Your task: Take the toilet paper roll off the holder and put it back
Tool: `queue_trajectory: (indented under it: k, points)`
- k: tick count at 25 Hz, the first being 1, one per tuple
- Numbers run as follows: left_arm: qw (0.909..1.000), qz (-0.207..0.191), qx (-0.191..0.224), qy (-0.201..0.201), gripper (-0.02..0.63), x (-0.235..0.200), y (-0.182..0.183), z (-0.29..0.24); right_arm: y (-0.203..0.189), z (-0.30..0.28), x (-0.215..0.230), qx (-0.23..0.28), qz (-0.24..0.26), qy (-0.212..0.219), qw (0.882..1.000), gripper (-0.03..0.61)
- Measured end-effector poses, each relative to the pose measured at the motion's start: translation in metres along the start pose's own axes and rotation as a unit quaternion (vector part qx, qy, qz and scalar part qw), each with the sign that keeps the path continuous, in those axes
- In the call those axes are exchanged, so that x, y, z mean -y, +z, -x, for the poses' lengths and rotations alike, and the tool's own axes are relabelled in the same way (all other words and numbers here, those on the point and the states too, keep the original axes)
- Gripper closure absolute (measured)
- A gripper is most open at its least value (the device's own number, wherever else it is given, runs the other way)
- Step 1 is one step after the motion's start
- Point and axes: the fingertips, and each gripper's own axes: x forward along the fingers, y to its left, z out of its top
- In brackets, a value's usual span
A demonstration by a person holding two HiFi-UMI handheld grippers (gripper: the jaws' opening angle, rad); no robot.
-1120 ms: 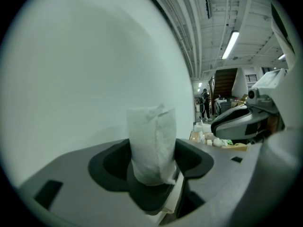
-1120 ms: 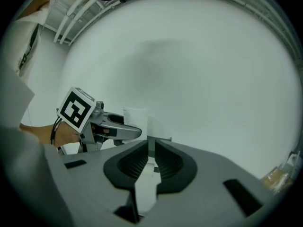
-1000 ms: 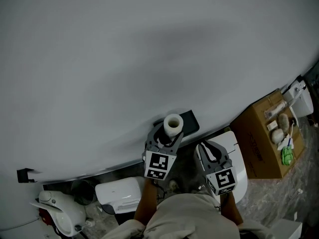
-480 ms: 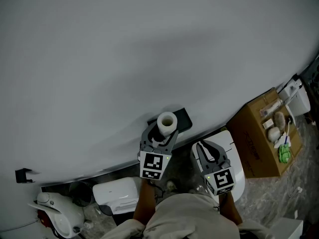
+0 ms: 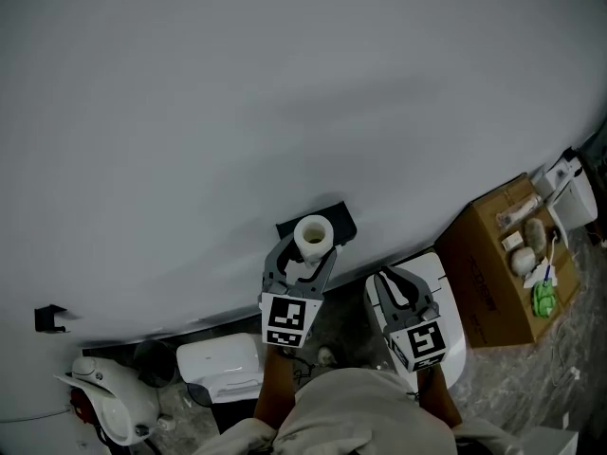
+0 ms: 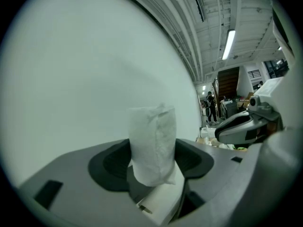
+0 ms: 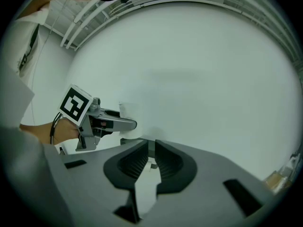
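A white toilet paper roll (image 5: 313,236) stands upright between the jaws of my left gripper (image 5: 303,254), which is shut on it. The roll is held in front of the black holder (image 5: 339,219) on the white wall, partly covering it. In the left gripper view the roll (image 6: 151,143) fills the gap between the dark pads, with a loose sheet end hanging below. My right gripper (image 5: 391,281) hovers to the right, above the toilet, apart from the roll. Its jaws (image 7: 150,162) are shut with nothing between them.
A white toilet (image 5: 448,303) sits under the right gripper. A cardboard box (image 5: 488,273) with small items on top stands at the right. A white bin (image 5: 223,368) and a white appliance (image 5: 104,401) are at the lower left. A small black bracket (image 5: 47,318) is on the wall.
The left gripper and the roll have drifted a little to the left along the wall, staying by the holder. The right gripper has hardly moved.
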Motion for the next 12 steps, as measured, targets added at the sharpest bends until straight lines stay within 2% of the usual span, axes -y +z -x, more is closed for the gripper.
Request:
queue_trajectory:
  k: [6, 12]
  points:
    - [0.9998, -0.010, 0.008, 0.018, 0.322, 0.017, 0.008, 0.018, 0.004, 0.014, 0.004, 0.016, 0.005, 0.019, 1.000, 0.538]
    - [0.9992, -0.011, -0.001, 0.037, 0.322, 0.036, 0.005, 0.032, 0.003, 0.028, 0.007, 0.027, 0.002, 0.038, 0.999, 0.538]
